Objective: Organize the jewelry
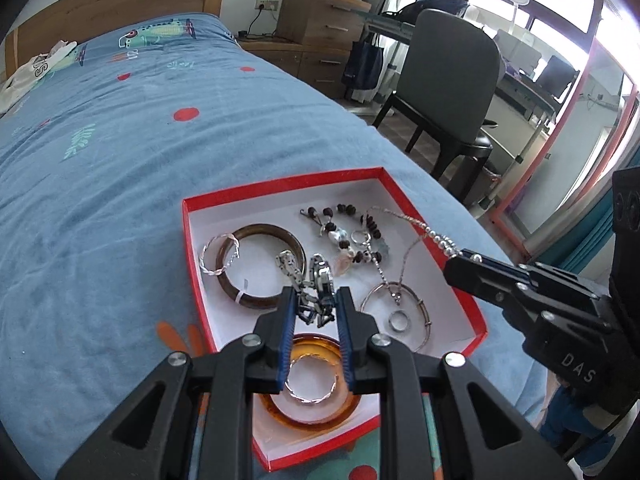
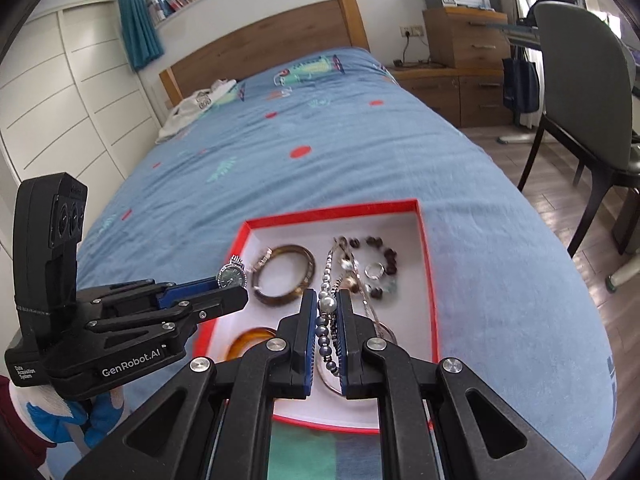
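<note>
A red box with a white inside lies on the blue bed; it also shows in the right wrist view. My left gripper is shut on a silver watch, whose dial shows above the box's left edge. My right gripper is shut on a grey pearl necklace, whose strand runs back into the box. In the box lie a brown bangle, an amber bangle, a dark bead bracelet, rings and thin silver bangles.
The blue bedspread stretches far ahead to a wooden headboard. White clothes lie near the pillows. A grey chair and wooden drawers stand beside the bed on the right.
</note>
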